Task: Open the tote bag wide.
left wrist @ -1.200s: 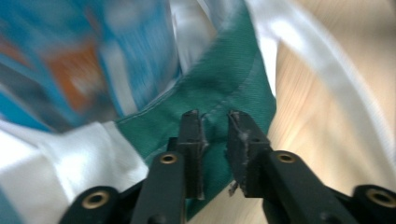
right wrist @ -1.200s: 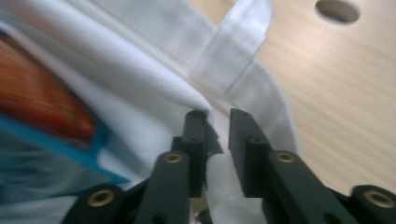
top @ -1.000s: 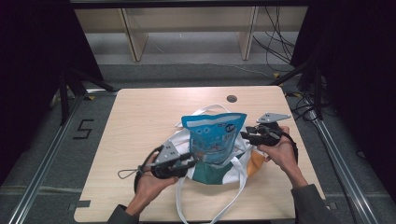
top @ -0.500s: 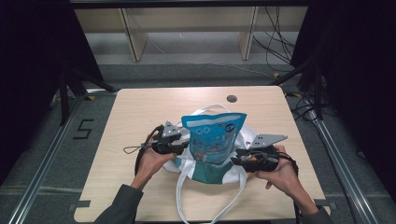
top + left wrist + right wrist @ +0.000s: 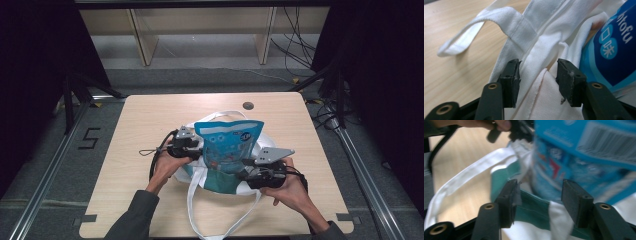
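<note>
- Tote bag (image 5: 200, 172), white with a teal panel, lies on the worktop (image 5: 140, 120) near its front edge, and a blue snack pouch (image 5: 227, 145) stands upright in its mouth.
- One white strap (image 5: 220, 116) loops out behind the pouch; another (image 5: 192, 210) trails toward the front edge of the worktop.
- Left gripper (image 5: 192, 146) sits at the left side of the bag, right against the pouch.
- Up close, the left gripper (image 5: 537, 72) has its jaws spread with a fold of white bag cloth (image 5: 541, 50) between them; the cloth brushes the left jaw, the pads do not pinch it.
- Its jaws have just been easing in a touch.
- Right gripper (image 5: 250, 176) is low at the bag's right front corner.
- In its own view the right gripper (image 5: 539, 195) stands spread too, jaws just been opening, teal hem (image 5: 534, 210) and pouch (image 5: 579, 155) lying between them, nothing clamped.
- Pouch looks blurred there.
</note>
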`<state>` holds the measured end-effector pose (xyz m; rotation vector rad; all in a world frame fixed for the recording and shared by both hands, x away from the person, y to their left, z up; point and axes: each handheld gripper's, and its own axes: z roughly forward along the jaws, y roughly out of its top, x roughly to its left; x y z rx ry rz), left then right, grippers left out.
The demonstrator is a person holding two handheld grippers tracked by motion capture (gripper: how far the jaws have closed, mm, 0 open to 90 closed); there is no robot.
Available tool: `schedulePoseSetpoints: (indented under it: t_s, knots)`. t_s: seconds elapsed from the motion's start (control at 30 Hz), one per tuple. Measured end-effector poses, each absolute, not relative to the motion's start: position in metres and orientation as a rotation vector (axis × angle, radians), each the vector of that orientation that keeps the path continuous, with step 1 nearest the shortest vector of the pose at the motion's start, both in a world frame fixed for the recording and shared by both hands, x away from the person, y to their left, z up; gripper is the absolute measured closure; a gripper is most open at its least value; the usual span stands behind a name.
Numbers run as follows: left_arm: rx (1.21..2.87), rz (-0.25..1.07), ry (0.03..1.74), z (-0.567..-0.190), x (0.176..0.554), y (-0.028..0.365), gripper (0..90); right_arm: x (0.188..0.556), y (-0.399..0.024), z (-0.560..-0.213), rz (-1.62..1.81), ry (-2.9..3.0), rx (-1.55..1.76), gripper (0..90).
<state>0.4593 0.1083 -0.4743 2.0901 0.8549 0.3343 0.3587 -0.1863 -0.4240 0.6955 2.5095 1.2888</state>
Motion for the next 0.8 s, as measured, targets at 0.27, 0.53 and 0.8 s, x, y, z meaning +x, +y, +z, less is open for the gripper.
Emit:
schedulePoseSetpoints:
  t_s: [0.27,0.53,0.8]
  knots:
    - [2.141,0.382,0.822,-0.483,0.463,0.102,66.7,0.361,-0.174,-0.445,1.181,2.663,0.639,49.8]
    - [2.086,0.404,0.855,-0.479,0.467,0.105,81.7,0.348,-0.174,-0.462,1.101,2.821,0.550,85.9]
    - [2.106,0.446,0.949,-0.494,0.490,0.120,89.1,0.339,-0.179,-0.469,1.071,2.846,0.575,86.5]
